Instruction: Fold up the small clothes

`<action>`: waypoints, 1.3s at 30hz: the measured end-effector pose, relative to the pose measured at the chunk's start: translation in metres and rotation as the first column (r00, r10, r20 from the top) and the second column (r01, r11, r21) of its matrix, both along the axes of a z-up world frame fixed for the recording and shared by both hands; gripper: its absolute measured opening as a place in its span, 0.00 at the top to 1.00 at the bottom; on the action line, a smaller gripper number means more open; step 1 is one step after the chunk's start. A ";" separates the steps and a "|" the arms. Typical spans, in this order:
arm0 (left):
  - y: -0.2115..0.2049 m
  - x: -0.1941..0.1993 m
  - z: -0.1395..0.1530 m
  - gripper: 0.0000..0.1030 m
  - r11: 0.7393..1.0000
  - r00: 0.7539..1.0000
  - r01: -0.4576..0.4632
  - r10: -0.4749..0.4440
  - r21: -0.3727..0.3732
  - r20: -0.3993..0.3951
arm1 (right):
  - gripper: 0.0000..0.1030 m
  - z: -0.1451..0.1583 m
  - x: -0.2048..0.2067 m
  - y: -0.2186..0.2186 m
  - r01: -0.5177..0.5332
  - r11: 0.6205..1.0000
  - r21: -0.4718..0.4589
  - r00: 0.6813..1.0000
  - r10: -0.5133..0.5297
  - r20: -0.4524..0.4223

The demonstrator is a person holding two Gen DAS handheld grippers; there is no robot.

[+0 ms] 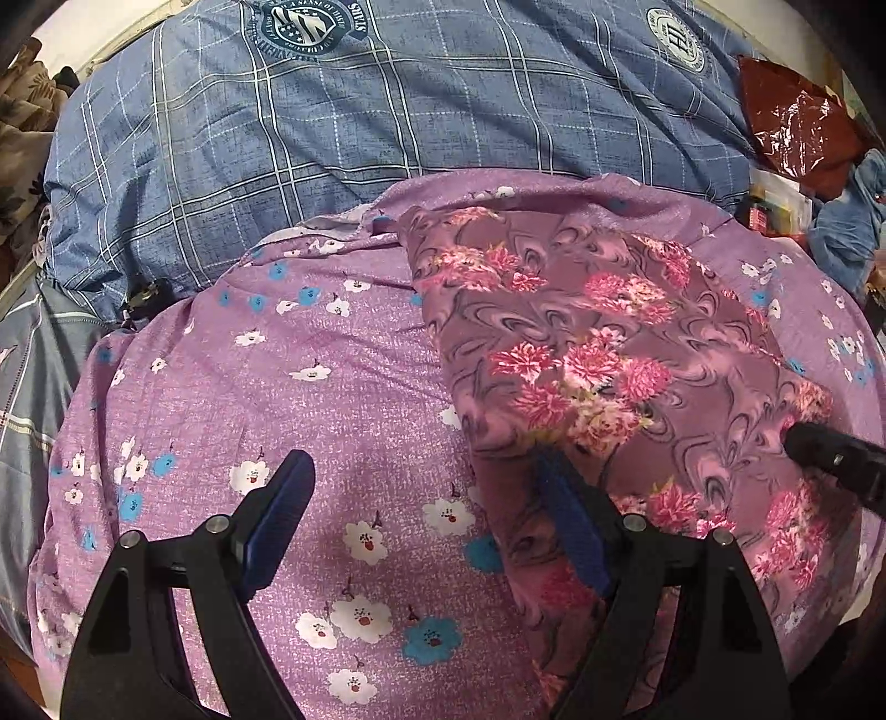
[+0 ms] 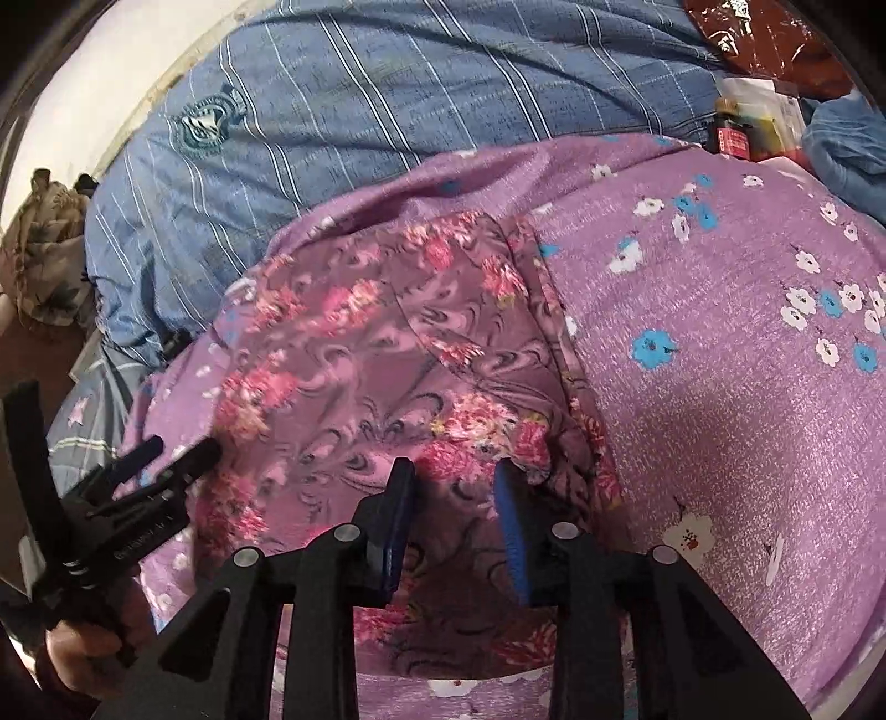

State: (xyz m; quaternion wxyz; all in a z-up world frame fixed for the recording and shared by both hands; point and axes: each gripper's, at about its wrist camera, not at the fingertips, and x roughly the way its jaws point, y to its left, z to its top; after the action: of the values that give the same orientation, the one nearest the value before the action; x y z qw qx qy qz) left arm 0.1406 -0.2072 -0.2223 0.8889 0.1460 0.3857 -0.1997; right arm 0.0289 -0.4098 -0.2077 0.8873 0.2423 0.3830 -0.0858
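Pink floral garment lies partly folded on purple sheet, more folds prob left; left gripper wide, empty; right gripper narrow, straddling near hem, grip unclear

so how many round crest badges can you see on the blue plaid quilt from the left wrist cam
2: a dark shield crest at the top centre-left of the blue plaid quilt, and a pale round crest at the top right. Folds may hide others.

Blue plaid quilt, red bag
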 end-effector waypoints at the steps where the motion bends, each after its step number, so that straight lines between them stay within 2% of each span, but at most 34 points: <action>1: 0.001 0.000 0.001 0.19 1.000 1.000 0.002 -0.002 -0.002 0.000 | 0.68 0.003 -0.001 0.001 -0.003 1.000 -0.002 1.000 0.003 0.016; 6: 0.006 -0.001 0.002 0.19 1.000 1.000 0.008 -0.008 -0.015 -0.002 | 0.68 0.020 -0.011 0.007 -0.009 1.000 -0.028 0.990 0.013 0.139; 8: 0.006 -0.001 0.001 0.19 1.000 1.000 0.010 -0.010 -0.013 -0.004 | 0.68 0.016 -0.007 0.007 -0.002 1.000 -0.023 0.993 0.005 0.120; 11: 0.005 0.001 -0.003 0.18 1.000 1.000 0.013 -0.013 -0.013 -0.011 | 0.70 -0.003 0.007 0.003 0.021 1.000 -0.017 1.000 -0.021 0.000; 12: 0.005 0.002 -0.004 0.17 1.000 1.000 0.011 -0.011 -0.012 -0.012 | 0.70 -0.007 0.010 0.002 0.024 1.000 -0.017 1.000 -0.024 -0.014; 16: 0.005 0.003 -0.004 0.17 1.000 1.000 0.009 -0.009 -0.022 -0.021 | 0.62 -0.001 0.009 0.004 0.016 1.000 -0.006 1.000 -0.016 0.014; 21: 0.010 0.004 0.002 0.17 0.998 1.000 0.008 -0.010 -0.061 -0.023 | 0.54 0.014 -0.003 -0.005 0.030 0.999 0.037 0.992 -0.034 0.123; 25: 0.020 0.006 0.011 0.17 0.992 1.000 0.011 -0.015 -0.123 -0.026 | 0.50 0.021 -0.007 -0.015 0.047 0.997 0.059 0.985 -0.056 0.163; 27: 0.024 0.008 0.013 0.17 0.989 0.999 0.017 -0.022 -0.148 -0.033 | 0.48 0.021 -0.008 -0.022 0.061 0.995 0.076 0.983 -0.073 0.168; 29: 0.027 0.012 0.013 0.17 0.986 0.998 0.024 -0.033 -0.163 -0.050 | 0.37 0.022 -0.011 -0.030 0.092 0.992 0.082 0.981 -0.105 0.164; 30: 0.028 0.014 0.012 0.17 0.985 0.997 0.028 -0.039 -0.169 -0.062 | 0.35 0.022 -0.012 -0.033 0.110 0.990 0.083 0.980 -0.122 0.159; 35: 0.029 0.021 0.007 0.17 0.980 0.992 0.036 -0.059 -0.198 -0.111 | 0.34 0.015 -0.012 -0.060 0.134 0.978 0.158 0.977 -0.158 0.146; 39: 0.024 0.019 0.005 0.17 0.980 0.992 0.058 -0.078 -0.192 -0.096 | 0.34 0.007 -0.007 -0.076 0.135 0.966 0.220 0.978 -0.166 0.130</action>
State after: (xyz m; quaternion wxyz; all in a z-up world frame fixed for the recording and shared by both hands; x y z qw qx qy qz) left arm 0.1597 -0.1837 -0.2169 0.8702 0.0636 0.4053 -0.2730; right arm 0.0219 -0.4854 -0.2009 0.8734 0.3688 0.3039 -0.0939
